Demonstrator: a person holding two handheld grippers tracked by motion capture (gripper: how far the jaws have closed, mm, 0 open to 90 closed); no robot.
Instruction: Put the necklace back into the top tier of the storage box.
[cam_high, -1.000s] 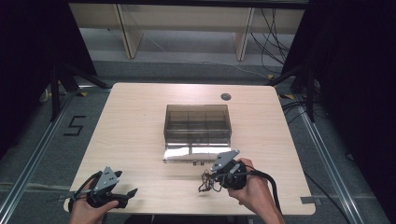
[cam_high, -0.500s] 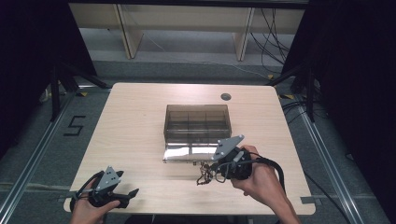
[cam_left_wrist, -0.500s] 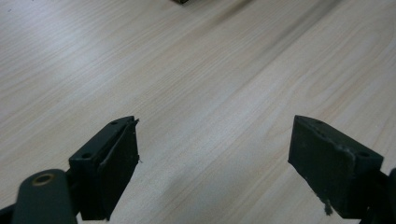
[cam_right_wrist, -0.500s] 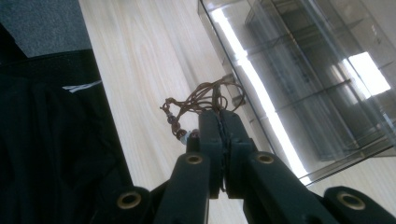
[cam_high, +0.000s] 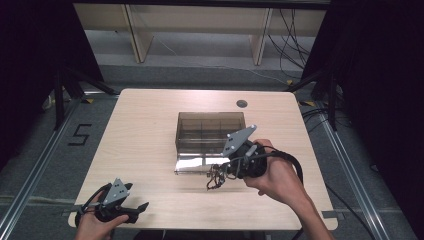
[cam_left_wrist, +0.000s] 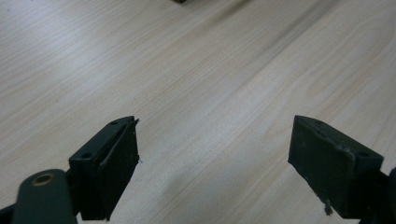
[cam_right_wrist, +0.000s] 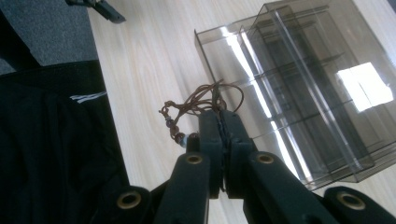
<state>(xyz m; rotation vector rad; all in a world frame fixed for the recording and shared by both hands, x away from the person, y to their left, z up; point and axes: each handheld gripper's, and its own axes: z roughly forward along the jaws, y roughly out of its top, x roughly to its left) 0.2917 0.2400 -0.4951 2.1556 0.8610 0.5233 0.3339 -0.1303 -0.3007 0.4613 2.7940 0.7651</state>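
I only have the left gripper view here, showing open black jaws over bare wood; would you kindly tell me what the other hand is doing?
Observer: The right gripper is shut on a tangled brown cord bracelet with small beads.
Operator: Thank you. Where is it?
Observer: Beside the near edge of the smoky transparent plastic compartment box, held off the light wooden table.
Operator: Is the bracelet inside the box?
Observer: No, it dangles outside the box's front wall.

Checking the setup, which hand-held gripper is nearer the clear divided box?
Right hand-held gripper, beside the clear divided box's front edge; left hand-held gripper sits far off at the table's near-left corner.
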